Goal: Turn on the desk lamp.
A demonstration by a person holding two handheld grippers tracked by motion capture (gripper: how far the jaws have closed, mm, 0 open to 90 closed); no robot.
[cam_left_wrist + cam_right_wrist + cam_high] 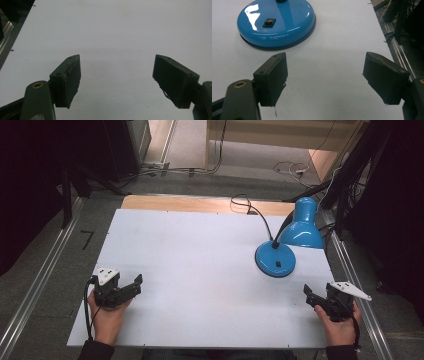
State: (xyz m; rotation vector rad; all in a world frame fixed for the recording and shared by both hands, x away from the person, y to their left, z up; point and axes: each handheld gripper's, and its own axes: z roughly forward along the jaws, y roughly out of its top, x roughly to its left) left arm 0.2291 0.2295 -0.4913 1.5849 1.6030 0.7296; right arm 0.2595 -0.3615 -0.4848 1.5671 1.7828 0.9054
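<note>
A blue desk lamp stands at the right rear of the white tabletop (pixel 200 270). Its round base (pixel 275 259) carries a small black switch (pixel 278 264), and its shade (pixel 302 225) leans to the right on a black gooseneck. My right gripper (pixel 309 296) rests near the front right edge, short of the base, open with nothing between its jaws. In the right gripper view the base (pixel 277 22) and switch (pixel 269 22) lie ahead and to the left of the right gripper (pixel 325 75). My left gripper (pixel 137 286) sits at the front left, open over bare tabletop (pixel 117 75).
The lamp's black cable (pixel 250 207) runs over the wooden back edge (pixel 200 203) of the table. Metal rails (pixel 40 285) lie on the floor along both sides. Dark stands and cables (pixel 350 175) crowd the right rear corner.
</note>
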